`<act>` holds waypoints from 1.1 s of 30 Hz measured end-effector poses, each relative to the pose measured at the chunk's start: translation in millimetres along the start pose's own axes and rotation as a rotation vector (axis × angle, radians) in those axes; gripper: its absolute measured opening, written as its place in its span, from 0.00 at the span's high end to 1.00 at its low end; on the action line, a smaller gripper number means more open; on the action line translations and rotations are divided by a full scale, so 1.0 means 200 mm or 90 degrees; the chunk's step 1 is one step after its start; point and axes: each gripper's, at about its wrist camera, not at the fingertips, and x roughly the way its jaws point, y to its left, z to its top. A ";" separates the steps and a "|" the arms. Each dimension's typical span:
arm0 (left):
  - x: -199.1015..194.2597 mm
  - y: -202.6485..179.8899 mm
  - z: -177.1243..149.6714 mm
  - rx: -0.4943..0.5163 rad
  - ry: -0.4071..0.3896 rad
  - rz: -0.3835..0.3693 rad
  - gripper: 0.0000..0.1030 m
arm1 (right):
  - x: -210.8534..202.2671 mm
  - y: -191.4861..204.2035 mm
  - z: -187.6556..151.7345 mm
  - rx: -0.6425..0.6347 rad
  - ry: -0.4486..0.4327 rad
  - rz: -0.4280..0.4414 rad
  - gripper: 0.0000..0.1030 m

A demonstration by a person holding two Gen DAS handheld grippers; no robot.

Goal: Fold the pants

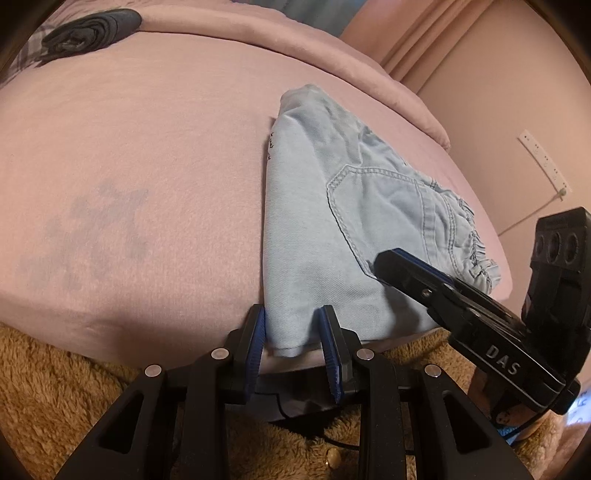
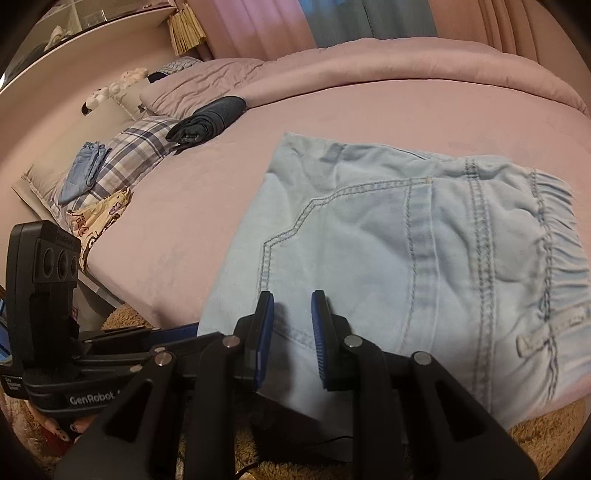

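- Nearest the lens, black linkage and blue pads of the left gripper (image 1: 293, 341), jaws parted a little, straddling the near corner of the pants (image 1: 332, 221) at the bed's edge; pads beside the fabric, not seen pressing it, so released
- Likewise close in the other view, the right gripper (image 2: 291, 339), jaws narrowly apart, hanging over the near hem of the pants (image 2: 388, 258); pads clear of the cloth, nothing clamped
- Seen from the left wrist camera, the right gripper (image 1: 384, 264) reaching in from the right, tip over the pocket area
- Pale blue denim, folded into a compact stack, back pocket and elastic waistband uppermost, lying on the near part of the bed close to its edge
- Pink sheet (image 1: 129, 166) smooth across the mattress, with a faint greyish patch near the front left
- Rolled pink duvet (image 2: 406, 70) along the far side
- Dark folded garment (image 2: 207, 122) well apart from the pants, against the plaid pillow (image 2: 140, 147)
- Small blue denim piece (image 2: 83, 170) on that pillow; a yellow printed cloth (image 2: 103, 214) just below it
- Plush toys (image 2: 118, 85) by the headboard
- Brown fluffy rug (image 1: 55, 387) on the floor under the grippers
- Pink curtains (image 1: 417, 33) and a pink wall beyond, a white strip (image 1: 543, 162) fixed to that wall
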 end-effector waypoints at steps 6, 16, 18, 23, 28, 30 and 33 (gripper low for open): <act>-0.09 -0.07 0.07 0.021 -0.003 0.003 0.71 | -0.08 -0.01 -0.01 0.001 -0.024 0.003 0.78; -0.18 -0.11 0.23 0.020 -0.057 0.044 0.59 | -0.22 -0.12 0.01 0.063 -0.059 -0.020 0.63; -0.18 -0.12 0.25 0.030 -0.058 0.058 0.55 | -0.26 -0.15 0.01 0.079 -0.069 -0.031 0.58; -0.17 -0.13 0.29 0.039 -0.055 0.071 0.46 | -0.36 -0.26 0.02 0.124 -0.099 -0.052 0.49; -0.17 -0.15 0.33 0.059 -0.055 0.083 0.43 | -0.45 -0.31 0.02 0.148 -0.120 -0.072 0.41; -0.15 -0.15 0.34 0.066 -0.053 0.089 0.35 | -0.47 -0.33 0.03 0.144 -0.119 -0.088 0.40; -0.13 -0.15 0.36 0.063 -0.048 0.086 0.33 | -0.51 -0.36 0.04 0.137 -0.125 -0.121 0.34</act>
